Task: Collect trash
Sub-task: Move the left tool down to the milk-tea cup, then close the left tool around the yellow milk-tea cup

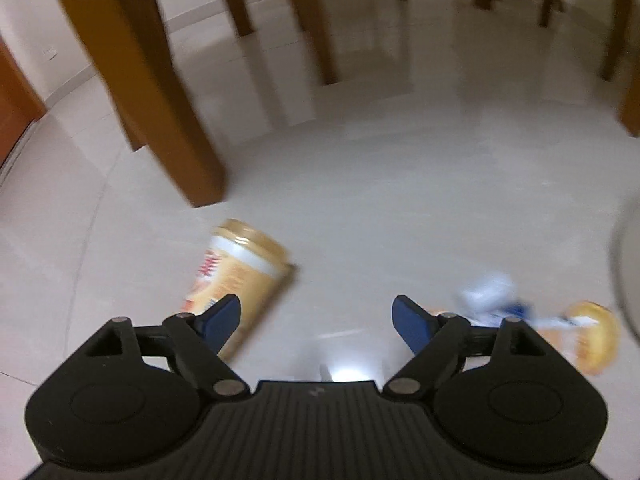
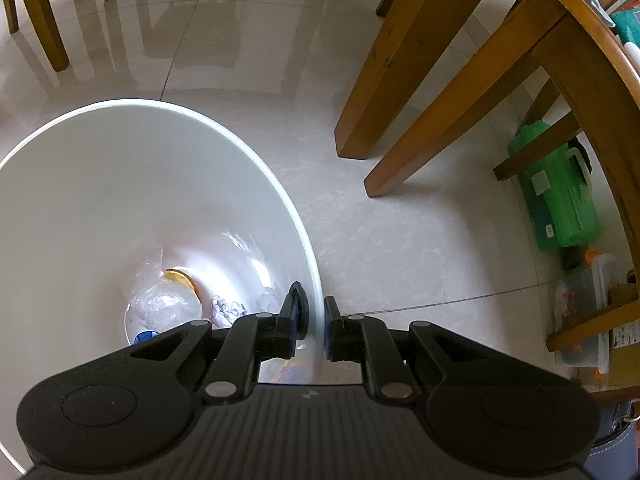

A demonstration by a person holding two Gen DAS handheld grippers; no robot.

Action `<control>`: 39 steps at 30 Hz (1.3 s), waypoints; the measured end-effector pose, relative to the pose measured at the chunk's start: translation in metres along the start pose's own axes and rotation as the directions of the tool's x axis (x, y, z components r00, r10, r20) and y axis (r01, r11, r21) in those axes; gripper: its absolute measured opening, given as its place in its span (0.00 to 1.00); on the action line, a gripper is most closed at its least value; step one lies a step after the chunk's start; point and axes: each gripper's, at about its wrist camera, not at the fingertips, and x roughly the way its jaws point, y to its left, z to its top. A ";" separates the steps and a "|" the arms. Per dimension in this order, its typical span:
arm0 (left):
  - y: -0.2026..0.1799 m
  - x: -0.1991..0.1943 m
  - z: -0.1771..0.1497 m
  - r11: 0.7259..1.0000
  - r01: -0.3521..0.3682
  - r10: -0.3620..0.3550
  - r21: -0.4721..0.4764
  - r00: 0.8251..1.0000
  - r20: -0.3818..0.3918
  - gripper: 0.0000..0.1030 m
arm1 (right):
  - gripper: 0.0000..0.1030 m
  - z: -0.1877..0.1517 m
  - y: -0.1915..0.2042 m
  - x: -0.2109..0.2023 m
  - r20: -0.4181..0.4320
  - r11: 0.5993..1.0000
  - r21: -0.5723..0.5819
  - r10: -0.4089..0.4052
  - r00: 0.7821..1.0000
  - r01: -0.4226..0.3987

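Left tool [image 1: 316, 316], wide, hovers over the floor beside a fallen can [image 1: 236, 280]; right tool [image 2: 312, 320] pinches the bin [image 2: 160, 106] rim. Risk: the round can rolls away if nudged.

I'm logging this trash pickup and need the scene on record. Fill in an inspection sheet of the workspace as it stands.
Surface: glossy pale tiled floor.
Job's things: tan can lying on its side; crumpled white-blue wrapper and a blurred orange piece beside it; white bin with trash inside.
Clutter: green case and clear boxes under the furniture.
Grippers: left gripper open above the floor; right gripper clamped on the bin rim.
Cables: nothing seen.
Surroundings: wooden furniture legs.
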 end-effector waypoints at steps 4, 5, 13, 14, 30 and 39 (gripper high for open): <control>0.039 0.039 0.011 0.996 -0.031 0.031 -0.089 1.000 -0.006 0.84 | 0.16 0.002 0.004 0.001 0.001 1.000 -0.018 -0.021 1.000 0.021; 0.046 0.049 0.012 0.993 -0.033 0.031 -0.111 0.999 -0.023 0.85 | 0.17 0.002 0.005 0.002 0.000 1.000 -0.020 -0.024 1.000 0.024; 0.077 0.105 0.004 0.983 -0.070 0.061 -0.169 0.996 -0.058 0.86 | 0.17 0.003 0.007 0.001 -0.005 0.999 -0.025 -0.037 0.999 0.037; 0.078 0.108 0.003 0.983 -0.081 0.074 -0.166 0.996 -0.052 0.87 | 0.17 0.003 0.008 0.001 -0.005 0.999 -0.028 -0.039 0.999 0.039; 0.061 0.117 0.030 0.997 -0.054 0.046 -0.048 0.987 -0.156 0.91 | 0.16 0.002 0.002 -0.001 0.004 0.999 -0.046 -0.005 1.000 0.006; 0.033 0.124 0.027 0.998 -0.055 0.057 0.012 0.985 -0.166 0.89 | 0.16 0.002 0.000 -0.001 0.004 0.999 -0.045 0.010 1.000 -0.010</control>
